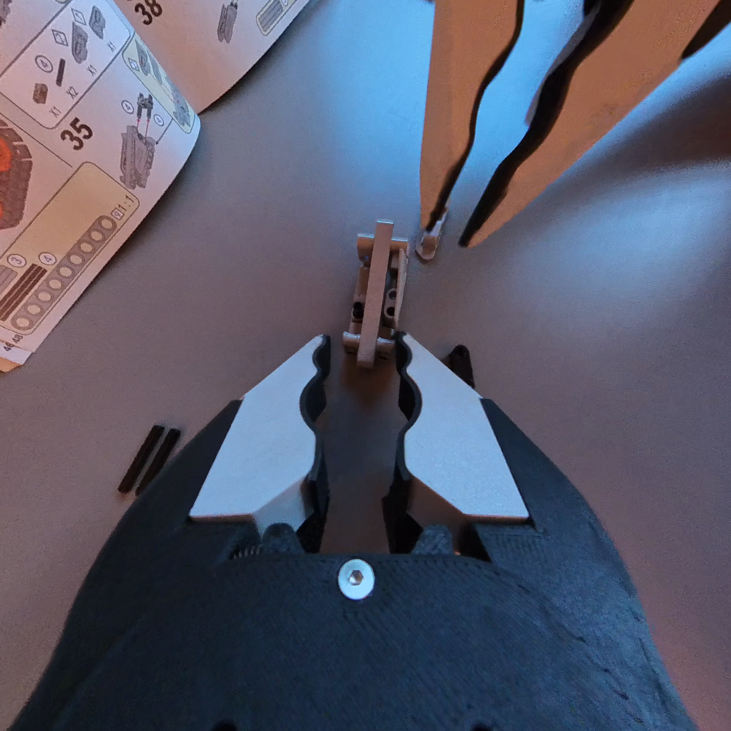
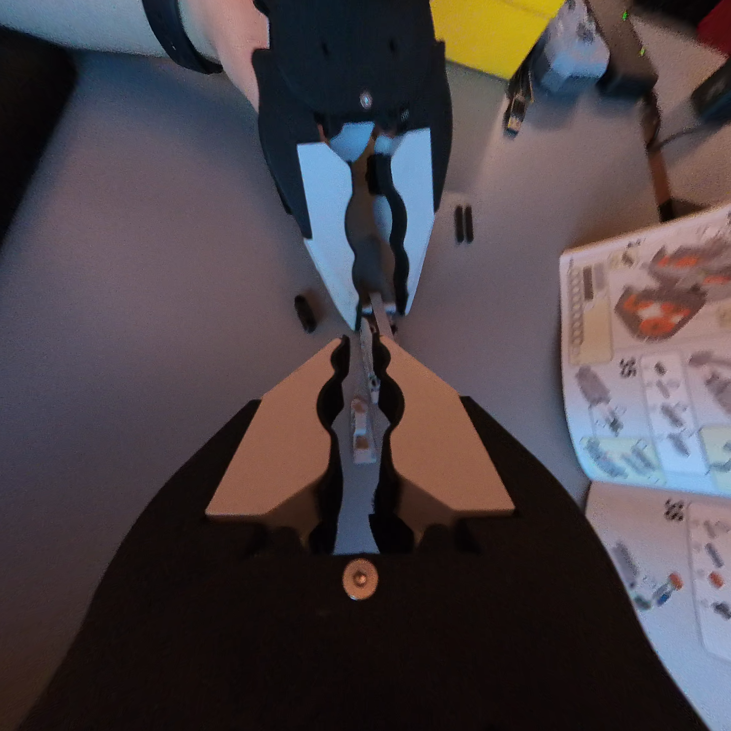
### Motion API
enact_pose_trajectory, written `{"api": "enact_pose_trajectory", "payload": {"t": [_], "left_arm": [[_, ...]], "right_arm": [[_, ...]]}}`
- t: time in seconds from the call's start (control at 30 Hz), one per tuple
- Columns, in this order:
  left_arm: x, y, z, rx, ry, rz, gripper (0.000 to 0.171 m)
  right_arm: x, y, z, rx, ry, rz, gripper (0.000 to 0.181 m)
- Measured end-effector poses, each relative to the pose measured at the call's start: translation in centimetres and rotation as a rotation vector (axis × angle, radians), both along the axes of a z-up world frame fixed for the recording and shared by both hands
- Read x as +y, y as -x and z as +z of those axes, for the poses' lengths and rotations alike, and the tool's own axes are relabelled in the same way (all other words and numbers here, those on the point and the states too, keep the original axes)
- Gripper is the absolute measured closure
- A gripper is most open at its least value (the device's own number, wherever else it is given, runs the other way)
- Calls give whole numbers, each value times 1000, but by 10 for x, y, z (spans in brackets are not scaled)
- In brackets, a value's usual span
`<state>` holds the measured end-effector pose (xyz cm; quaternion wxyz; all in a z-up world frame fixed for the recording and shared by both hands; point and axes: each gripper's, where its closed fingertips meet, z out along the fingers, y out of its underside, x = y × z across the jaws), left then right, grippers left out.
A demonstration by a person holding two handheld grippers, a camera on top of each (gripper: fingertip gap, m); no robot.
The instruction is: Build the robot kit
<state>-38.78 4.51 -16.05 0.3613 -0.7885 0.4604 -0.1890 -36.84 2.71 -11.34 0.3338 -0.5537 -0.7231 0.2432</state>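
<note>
A grey brick assembly [image 1: 375, 300] lies lengthwise on the grey table [image 1: 277, 197] straight ahead of my left gripper [image 1: 362, 339]. The left jaws are closed in on its near end. In the right wrist view the left gripper [image 2: 380, 314] comes down from the top, pinching that end. My right gripper [image 2: 363, 341] faces it from the other side, its fingers a narrow gap apart around the assembly's far end [image 2: 366, 356]. A small pale grey piece [image 1: 429, 242] sits at the tip of one right finger; a small holed piece [image 2: 362, 431] shows between the right fingers.
An open instruction booklet [image 1: 99, 158] lies left of the left gripper and shows at the right in the right wrist view [image 2: 652, 356]. Two black axles [image 1: 150, 459] and a small black piece [image 1: 461, 360] lie beside the left gripper. A yellow box [image 2: 494, 31] and clutter stand at the table's far side.
</note>
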Motion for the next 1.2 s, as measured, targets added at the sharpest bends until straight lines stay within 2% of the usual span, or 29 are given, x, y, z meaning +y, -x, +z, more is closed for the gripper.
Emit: {"api": "enact_pose_trajectory", "payload": {"t": [0.1, 0.27, 0.37, 0.47, 0.73, 0.87, 1.2], "left_arm": [[2, 0, 0, -16, -15, -7, 146], [-1, 0, 1, -17, -21, -21, 146], [-1, 0, 0, -26, -6, -20, 146], [-1, 0, 1, -29, -1, -21, 146], [-3, -1, 1, -26, -7, -34, 143], [-4, -1, 1, -26, -8, -41, 141], [-3, 0, 0, -29, -1, -34, 146]], "right_arm": [[6, 10, -12, -90, -83, 10, 173], [4, 15, -16, -160, -58, 38, 181], [14, 13, -16, -215, -117, 18, 178], [7, 14, -15, -251, -60, 39, 174], [7, 12, -29, -382, -53, 59, 171], [7, 13, -34, -395, -54, 57, 178], [6, 13, -35, -420, 21, 19, 180]]}}
